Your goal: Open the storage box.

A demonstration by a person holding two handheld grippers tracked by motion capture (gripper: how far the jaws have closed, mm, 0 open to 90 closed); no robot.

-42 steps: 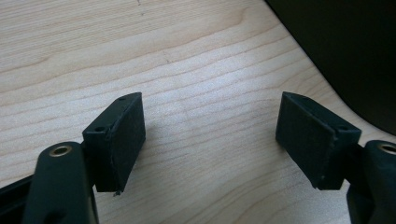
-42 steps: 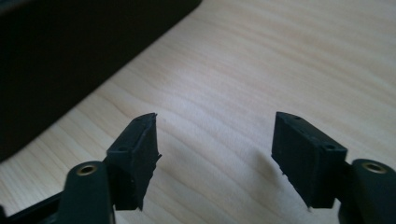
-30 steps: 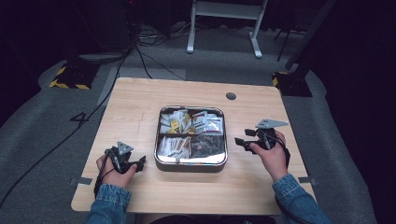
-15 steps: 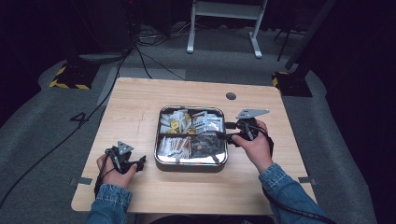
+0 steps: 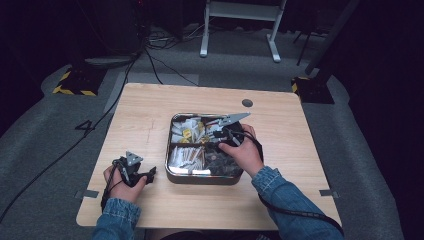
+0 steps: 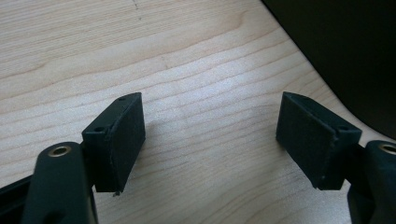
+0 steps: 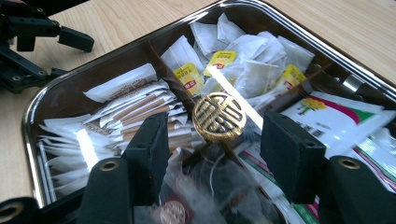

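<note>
Barely begun, apparently: right gripper (image 7: 212,140) poised open astride brass knob (image 7: 219,116) of metal tin (image 5: 172,172); left gripper (image 6: 210,135) open, empty, beside tin on tabletop (image 5: 145,115).

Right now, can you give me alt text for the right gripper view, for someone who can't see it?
The right claw is open, its two black jaws on either side of a round gold knob at the middle of a metal tray. The tray's compartments hold tea bags, long paper sachets and printed packets. The other claw rests on the wooden table beyond.
</note>
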